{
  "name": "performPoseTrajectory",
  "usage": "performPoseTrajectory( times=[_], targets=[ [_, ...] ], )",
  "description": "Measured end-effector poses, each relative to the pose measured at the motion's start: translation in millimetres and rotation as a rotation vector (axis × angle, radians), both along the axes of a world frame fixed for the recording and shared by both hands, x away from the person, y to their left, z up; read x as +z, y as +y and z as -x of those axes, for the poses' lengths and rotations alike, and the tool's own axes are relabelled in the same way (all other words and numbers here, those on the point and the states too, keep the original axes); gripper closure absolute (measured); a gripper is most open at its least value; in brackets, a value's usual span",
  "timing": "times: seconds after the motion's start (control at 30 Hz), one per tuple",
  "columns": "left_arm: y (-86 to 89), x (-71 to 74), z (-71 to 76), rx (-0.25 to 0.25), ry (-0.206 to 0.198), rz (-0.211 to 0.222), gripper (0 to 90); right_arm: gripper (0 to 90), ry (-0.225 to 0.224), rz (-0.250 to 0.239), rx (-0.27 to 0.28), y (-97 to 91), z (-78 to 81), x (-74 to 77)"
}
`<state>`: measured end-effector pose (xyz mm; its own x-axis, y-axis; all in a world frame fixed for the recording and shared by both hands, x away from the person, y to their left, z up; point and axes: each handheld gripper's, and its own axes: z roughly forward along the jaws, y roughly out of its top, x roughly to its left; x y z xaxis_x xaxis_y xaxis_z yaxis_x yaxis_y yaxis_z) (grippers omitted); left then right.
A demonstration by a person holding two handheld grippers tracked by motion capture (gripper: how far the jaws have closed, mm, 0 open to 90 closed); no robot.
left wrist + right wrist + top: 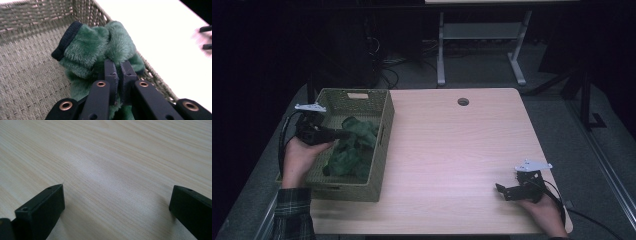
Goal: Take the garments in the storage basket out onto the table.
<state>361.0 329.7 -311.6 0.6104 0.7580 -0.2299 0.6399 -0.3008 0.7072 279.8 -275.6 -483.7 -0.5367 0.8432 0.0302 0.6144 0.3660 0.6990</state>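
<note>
Over the woven basket (379, 130) at the table's left side, I see my left gripper (343, 134) reaching into the green fleece garment (354, 145). From the left gripper view, its jaws are pinched nearly together on a fold of that plush fabric (100, 47), which shows a dark ribbed cuff (65, 40). My right gripper (502, 190) rests near the table's (452, 150) right front corner; its own view shows the jaws spread wide over bare wood (112, 170), holding nothing.
</note>
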Motion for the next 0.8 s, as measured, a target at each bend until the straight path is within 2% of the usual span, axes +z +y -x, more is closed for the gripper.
performPoseTrajectory(
  times=[0.07, 0.17, 0.37, 0.8],
  targets=[
    [2.1, 7.5, 0.7, 0.0, -0.012, 0.012, 86.5, 0.0, 0.0, -0.001, 0.0, 0.0, 0.0, 0.0],
    [2.9, 20.2, 1.1, 0.004, -0.029, 0.002, 86.6, 0.0, 0.0, 0.0, 0.0, 0.0, 0.0, 0.0],
    [2.4, 45.8, 4.3, 0.009, -0.07, 0.009, 86.6, 0.0, 0.0, -0.001, 0.0, 0.0, 0.0, -0.1],
    [0.7, 89.7, 8.2, 0.008, -0.127, 0.024, 86.7, 0.0, 0.0, -0.001, -0.001, 0.0, 0.0, 0.0]
  ],
)
